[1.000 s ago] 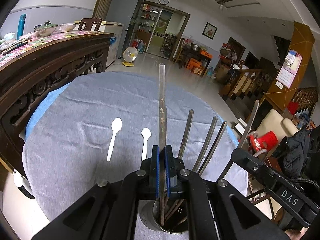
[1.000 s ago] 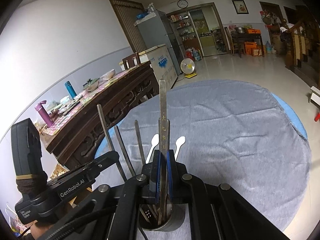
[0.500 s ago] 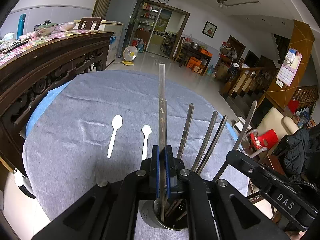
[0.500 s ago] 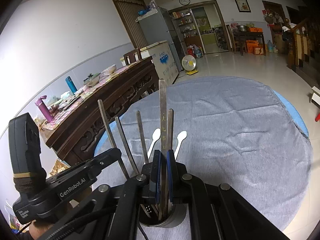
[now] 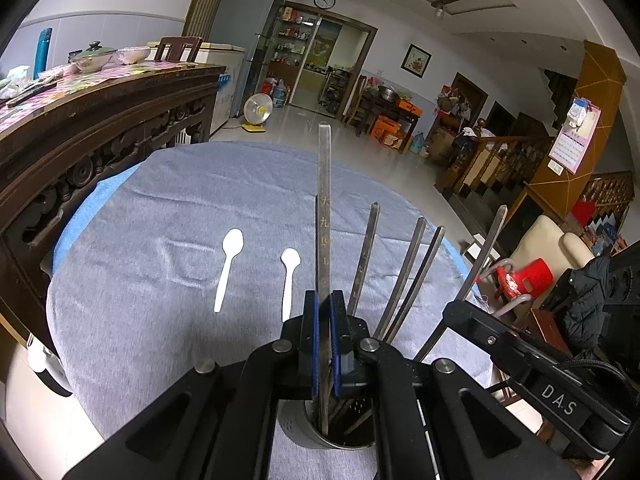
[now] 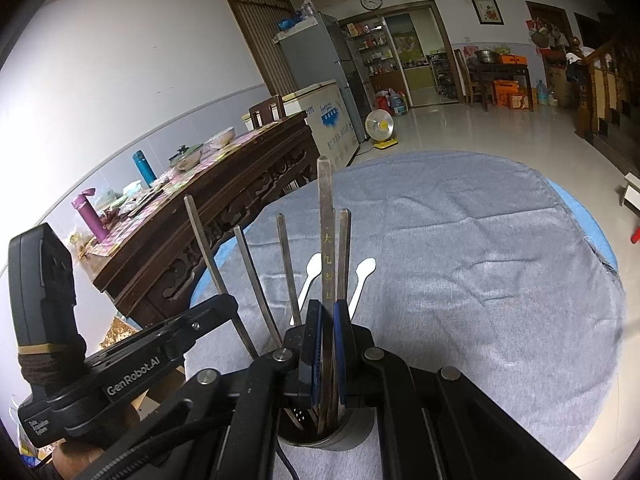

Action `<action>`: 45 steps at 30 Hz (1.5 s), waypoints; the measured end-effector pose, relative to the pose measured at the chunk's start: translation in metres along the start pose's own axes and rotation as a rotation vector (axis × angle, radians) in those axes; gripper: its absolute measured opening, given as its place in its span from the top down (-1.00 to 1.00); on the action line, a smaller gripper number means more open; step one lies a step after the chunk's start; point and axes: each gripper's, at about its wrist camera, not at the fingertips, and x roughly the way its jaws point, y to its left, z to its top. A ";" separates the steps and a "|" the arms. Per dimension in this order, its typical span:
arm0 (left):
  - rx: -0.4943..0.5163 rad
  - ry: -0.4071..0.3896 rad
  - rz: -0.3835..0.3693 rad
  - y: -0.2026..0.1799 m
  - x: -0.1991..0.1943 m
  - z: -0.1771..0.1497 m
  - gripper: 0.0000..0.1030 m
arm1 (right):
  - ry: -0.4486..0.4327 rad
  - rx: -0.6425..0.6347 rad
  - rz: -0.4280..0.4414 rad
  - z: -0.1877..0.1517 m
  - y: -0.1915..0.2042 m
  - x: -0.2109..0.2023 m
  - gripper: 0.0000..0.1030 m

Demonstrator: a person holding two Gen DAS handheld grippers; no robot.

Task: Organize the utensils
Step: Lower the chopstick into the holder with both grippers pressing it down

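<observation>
My left gripper (image 5: 323, 300) is shut on a long metal chopstick (image 5: 323, 200) with gold characters. It stands upright with its lower end inside a metal utensil holder (image 5: 304, 432) at the table's near edge. Several more chopsticks (image 5: 404, 280) lean in that holder. My right gripper (image 6: 328, 308) is shut on another upright chopstick (image 6: 326, 220) whose tip is in the same holder (image 6: 352, 432). Two white plastic spoons (image 5: 228, 268) (image 5: 289, 280) lie side by side on the grey cloth beyond the holder. The left gripper (image 6: 228, 304) shows at the left of the right wrist view.
The round table (image 5: 160, 220) carries a grey cloth over a blue one. A dark carved wooden sideboard (image 5: 100, 120) with dishes and bottles stands close on the left. A red stool (image 5: 528, 276) and a cream chair (image 5: 548, 240) are off the right edge.
Both grippers keep their grip on their chopsticks over the holder. The right gripper has edged slightly toward the left one.
</observation>
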 end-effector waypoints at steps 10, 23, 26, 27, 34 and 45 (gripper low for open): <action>-0.001 -0.003 -0.001 0.000 -0.005 -0.004 0.90 | -0.001 -0.008 0.005 -0.005 0.004 -0.002 0.86; 0.001 0.004 0.002 0.003 -0.008 -0.009 0.90 | 0.003 -0.009 -0.001 -0.008 0.004 -0.002 0.86; -0.001 0.005 0.000 0.004 -0.009 -0.012 0.90 | 0.006 -0.008 -0.002 -0.010 0.003 -0.002 0.86; -0.003 0.007 -0.001 0.005 -0.010 -0.013 0.90 | 0.006 -0.008 -0.003 -0.011 0.003 -0.003 0.86; -0.012 0.009 -0.009 0.009 -0.012 -0.016 0.90 | 0.002 -0.006 -0.005 -0.012 0.003 -0.005 0.86; -0.009 0.020 -0.006 0.007 -0.012 -0.017 0.90 | -0.002 -0.001 0.007 -0.011 0.002 -0.006 0.86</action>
